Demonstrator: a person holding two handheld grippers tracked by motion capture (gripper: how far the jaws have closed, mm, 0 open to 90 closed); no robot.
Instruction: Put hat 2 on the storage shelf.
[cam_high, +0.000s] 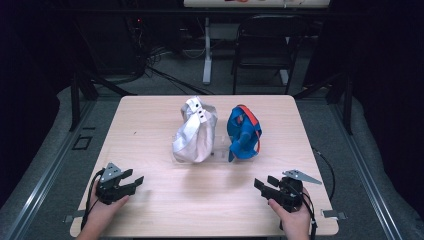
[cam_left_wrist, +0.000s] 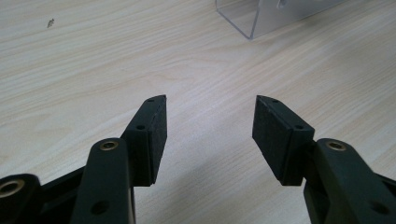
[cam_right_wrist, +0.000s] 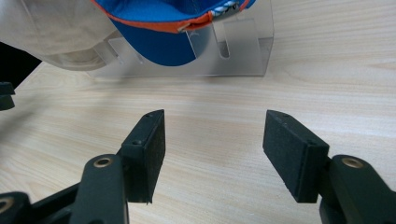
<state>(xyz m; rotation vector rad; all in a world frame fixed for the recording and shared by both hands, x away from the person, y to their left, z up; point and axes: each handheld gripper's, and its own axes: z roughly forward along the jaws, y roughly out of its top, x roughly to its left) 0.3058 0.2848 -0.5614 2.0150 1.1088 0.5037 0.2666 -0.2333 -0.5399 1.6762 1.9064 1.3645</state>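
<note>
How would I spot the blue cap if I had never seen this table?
Look at the middle of the wooden table, where two caps rest on a clear stand. The blue cap is the right one, with orange trim; its neighbour is silvery white.

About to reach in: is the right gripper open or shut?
Open. The right gripper has its jaws spread wide, bare table between them, holding nothing.

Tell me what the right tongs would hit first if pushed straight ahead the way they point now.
Probably the clear acrylic stand carrying the blue cap with orange trim. The right tongs, open and empty, have bare light wooden table before it; exact height is unclear.
</note>
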